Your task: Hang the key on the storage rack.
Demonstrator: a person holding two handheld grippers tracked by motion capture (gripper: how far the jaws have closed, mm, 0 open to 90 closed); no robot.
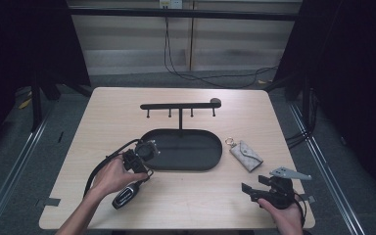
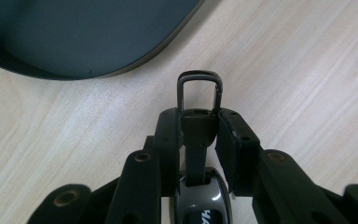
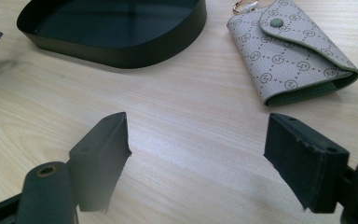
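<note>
While the left claw (image 2: 199, 130) pinches the car key (image 1: 126, 196) by its loop end, the hook stand (image 1: 180, 105) waits toward upper centre (right claw (image 3: 198, 154) gapes wide, empty).

The wooden table (image 1: 186, 196) carries a black tray (image 1: 186, 149), key pouch (image 1: 246, 155) and car key (image 1: 126, 196).

This is a recording booth or lab set up for demonstrations, not a home. A pale wood-grain table (image 1: 176, 196) stands alone on a grey floor (image 1: 24, 161), flanked by dark curtains (image 1: 24, 44) and black frame posts (image 1: 36, 98). Metal rails (image 1: 14, 169) run along the floor on both sides. Behind the table, black cables (image 1: 200, 76) trail across the floor before a plain panelled wall (image 1: 137, 44) with a socket plate (image 1: 170, 4) at its top.
</note>
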